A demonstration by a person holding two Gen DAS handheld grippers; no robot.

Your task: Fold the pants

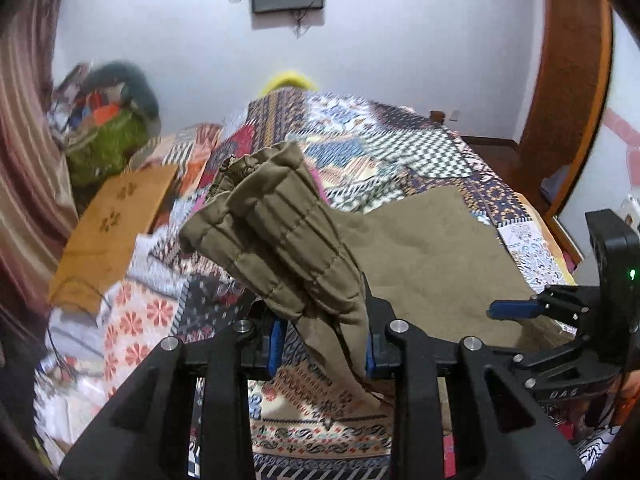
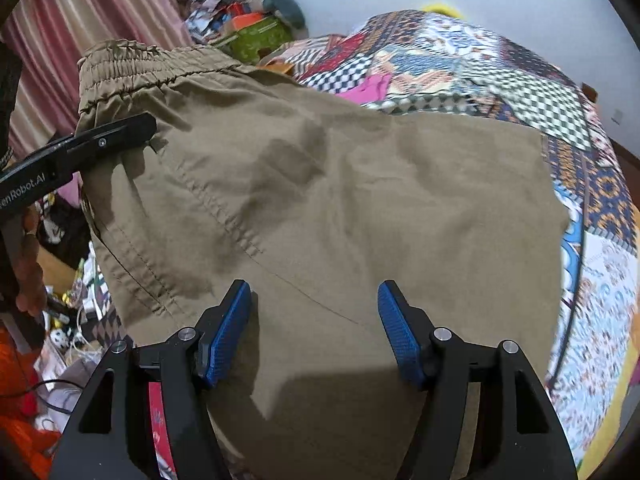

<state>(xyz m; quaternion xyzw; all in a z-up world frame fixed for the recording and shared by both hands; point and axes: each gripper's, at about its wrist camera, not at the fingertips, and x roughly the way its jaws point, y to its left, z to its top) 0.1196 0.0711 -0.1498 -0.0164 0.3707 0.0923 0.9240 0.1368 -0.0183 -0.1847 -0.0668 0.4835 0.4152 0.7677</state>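
The khaki pants (image 2: 320, 184) lie on the patchwork bedspread (image 2: 500, 64). My left gripper (image 1: 324, 344) is shut on the elastic waistband (image 1: 276, 236) and holds it lifted above the bed; the rest of the pants (image 1: 436, 256) stretches flat to the right. In the right wrist view the left gripper (image 2: 132, 132) shows at the waistband's left corner. My right gripper (image 2: 314, 320) is open, its blue pads (image 2: 228, 332) spread above the pants' lower part, holding nothing. It also shows at the right edge of the left wrist view (image 1: 516, 308).
A brown cardboard piece (image 1: 112, 232) lies on the bed's left side. A green bag (image 1: 104, 148) and clutter pile up by the striped curtain (image 1: 24, 152). A wooden door frame (image 1: 572, 100) stands right. Clutter and orange items (image 2: 24, 400) lie on the floor at left.
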